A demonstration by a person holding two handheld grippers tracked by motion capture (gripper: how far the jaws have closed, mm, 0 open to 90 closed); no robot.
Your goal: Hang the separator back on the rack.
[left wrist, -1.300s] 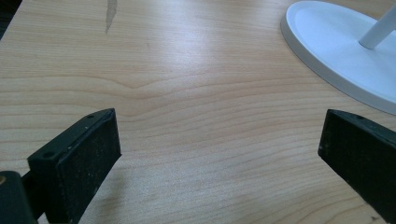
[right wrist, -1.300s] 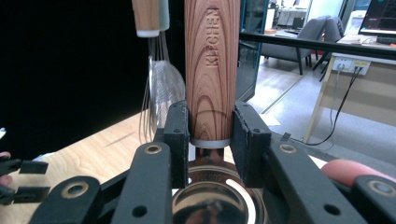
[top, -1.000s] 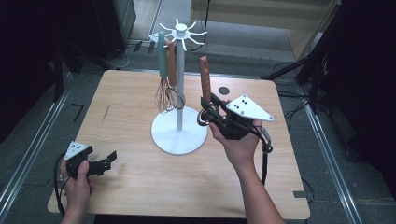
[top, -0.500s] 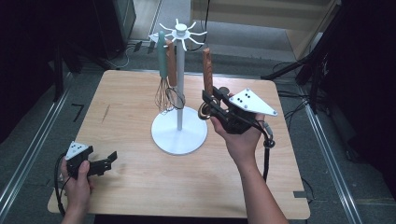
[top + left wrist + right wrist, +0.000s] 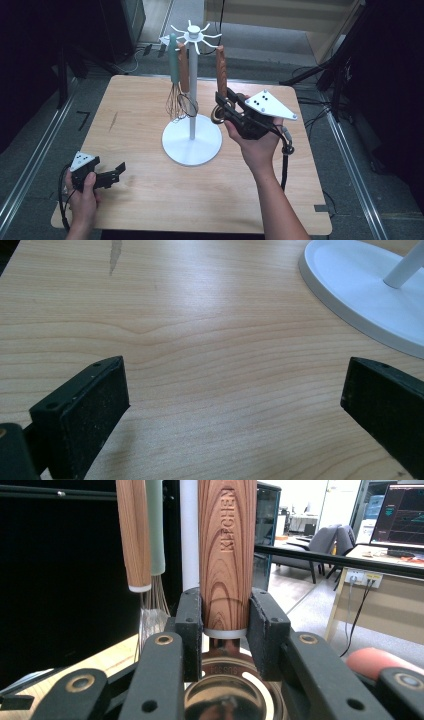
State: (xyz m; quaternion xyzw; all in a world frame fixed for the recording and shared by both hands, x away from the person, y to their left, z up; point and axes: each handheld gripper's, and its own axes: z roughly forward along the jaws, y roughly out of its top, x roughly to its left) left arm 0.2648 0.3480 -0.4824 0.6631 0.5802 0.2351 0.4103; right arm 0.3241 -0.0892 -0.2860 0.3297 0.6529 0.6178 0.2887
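While my right tool [image 5: 226,625] pinches the wooden-handled utensil [image 5: 226,550] low on its handle, just above the metal bowl [image 5: 227,697], I'd keep it upright and move slowly, so its top lines up with a hook on the white rack [image 5: 192,90] without knocking the two whisks [image 5: 179,102] hanging beside the pole. My left tool [image 5: 235,415], jaws spread wide and holding nothing, rests near the rack's base. Pale wood-grain tabletop [image 5: 150,200], dark surroundings, desks and a monitor beyond.
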